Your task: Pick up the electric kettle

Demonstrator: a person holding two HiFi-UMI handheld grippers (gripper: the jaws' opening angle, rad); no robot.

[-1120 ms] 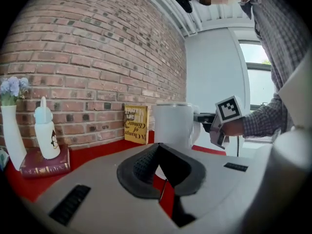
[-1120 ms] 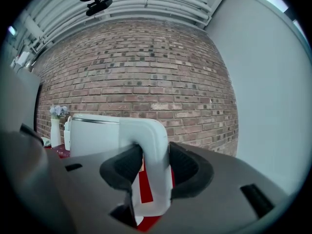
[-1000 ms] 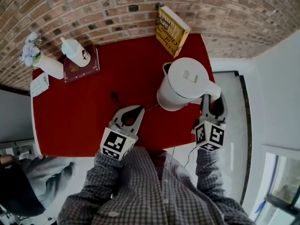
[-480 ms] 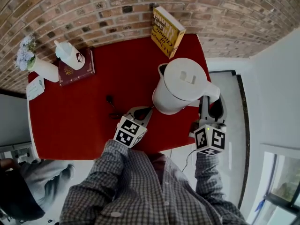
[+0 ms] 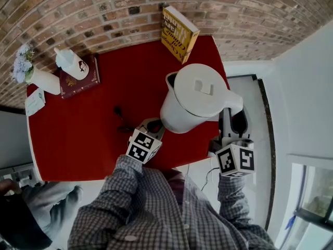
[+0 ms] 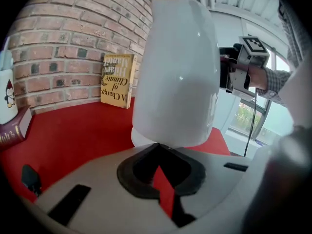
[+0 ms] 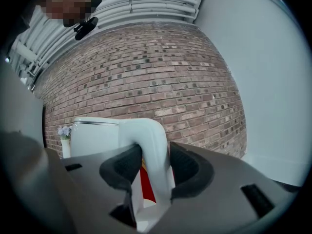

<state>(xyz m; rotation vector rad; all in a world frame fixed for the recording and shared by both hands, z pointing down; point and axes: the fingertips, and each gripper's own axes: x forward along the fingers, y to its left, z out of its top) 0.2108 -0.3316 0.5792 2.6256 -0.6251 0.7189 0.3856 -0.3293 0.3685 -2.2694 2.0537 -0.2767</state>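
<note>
Two grippers, one kettle, and the right gripper has it by the handle.
Right jaws are clamped on both sides of that white handle. The kettle's over the right end of the red table, near the yellow book. Left gripper sits low by the kettle's bottom edge, jaws together, nothing between them.
</note>
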